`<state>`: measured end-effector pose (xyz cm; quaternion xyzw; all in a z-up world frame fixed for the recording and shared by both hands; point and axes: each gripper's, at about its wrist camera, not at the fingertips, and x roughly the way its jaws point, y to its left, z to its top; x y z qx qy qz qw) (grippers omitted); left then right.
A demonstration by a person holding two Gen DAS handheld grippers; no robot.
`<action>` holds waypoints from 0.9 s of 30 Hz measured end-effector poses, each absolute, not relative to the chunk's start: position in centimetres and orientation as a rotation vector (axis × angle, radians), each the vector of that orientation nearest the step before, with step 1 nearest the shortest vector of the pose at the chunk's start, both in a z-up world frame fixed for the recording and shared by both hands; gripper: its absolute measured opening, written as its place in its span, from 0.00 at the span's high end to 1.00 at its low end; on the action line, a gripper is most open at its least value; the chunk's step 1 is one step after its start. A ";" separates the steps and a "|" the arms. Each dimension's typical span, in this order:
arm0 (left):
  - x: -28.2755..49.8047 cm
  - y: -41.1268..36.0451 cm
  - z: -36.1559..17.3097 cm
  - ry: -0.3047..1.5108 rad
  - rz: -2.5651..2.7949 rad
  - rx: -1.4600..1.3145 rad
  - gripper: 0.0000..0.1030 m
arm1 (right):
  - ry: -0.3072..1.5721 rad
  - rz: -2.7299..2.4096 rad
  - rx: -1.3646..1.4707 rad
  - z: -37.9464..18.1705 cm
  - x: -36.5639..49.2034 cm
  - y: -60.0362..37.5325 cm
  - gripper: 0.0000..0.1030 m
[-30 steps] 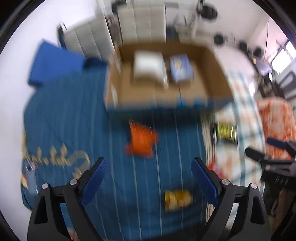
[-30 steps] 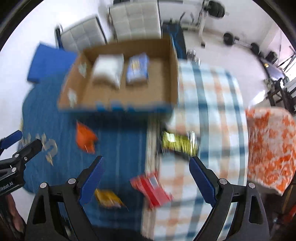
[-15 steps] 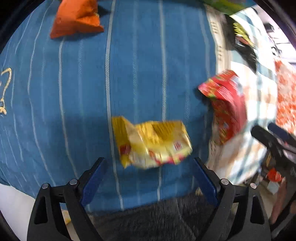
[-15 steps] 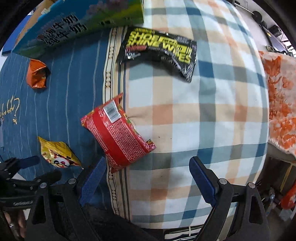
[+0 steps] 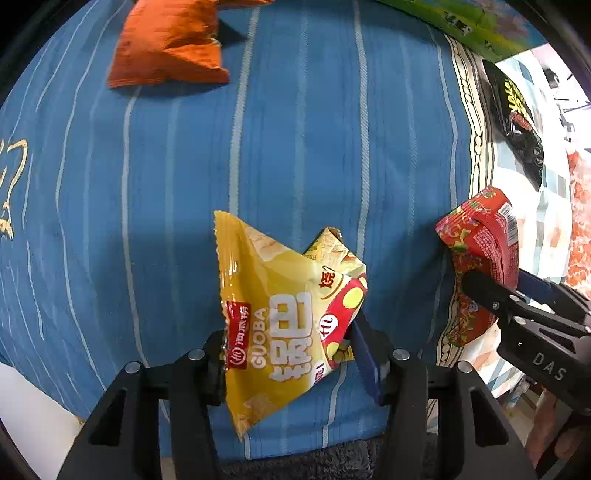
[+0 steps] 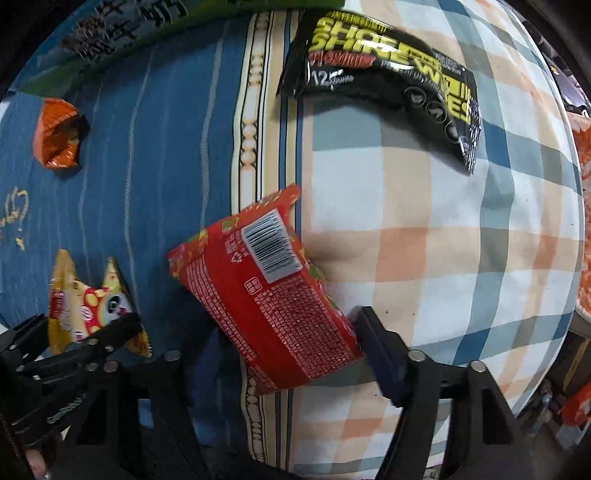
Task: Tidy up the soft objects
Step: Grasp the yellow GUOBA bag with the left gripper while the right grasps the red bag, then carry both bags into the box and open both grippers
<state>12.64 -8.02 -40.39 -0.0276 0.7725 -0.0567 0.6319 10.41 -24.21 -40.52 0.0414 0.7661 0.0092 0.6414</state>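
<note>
1. The left claw [image 5: 291,354] is closed on the yellow bag [image 5: 280,314], its fingers pinching the bag's lower sides; the bag stands up off the blue cloth [image 5: 295,147] near the cloth's front edge.
2. The right claw [image 6: 295,354] grips the red pack [image 6: 266,291], barcode side up, over the seam where the blue cloth meets the plaid cloth [image 6: 424,240], also near the front edge.
3. Only the left view shows the yellow bag's printed front and the right claw's finger pressed into the red pack's side; only the right view shows the pack's barcode and the wide plaid cloth.
4. The orange bag [image 5: 170,44] lies on the blue cloth toward its far left; the black pack [image 6: 388,70] lies on the plaid cloth near its far edge.
5. Both claws point forward and down at the cloths, side by side, the left just beside the right; a box [image 6: 129,33] edge runs along the far side.
</note>
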 end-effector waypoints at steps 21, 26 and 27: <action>13.5 -9.6 -24.8 1.435 -0.164 -0.009 0.55 | 1.553 -0.027 0.215 -27.9 11.5 -24.9 0.53; 15.7 -7.4 -20.0 1.338 -0.178 -0.010 0.55 | 1.466 -0.019 0.247 -22.6 13.4 -25.2 0.53; 15.9 -7.4 -18.9 1.320 -0.189 -0.015 0.55 | 1.451 -0.016 0.247 -21.7 13.6 -25.2 0.53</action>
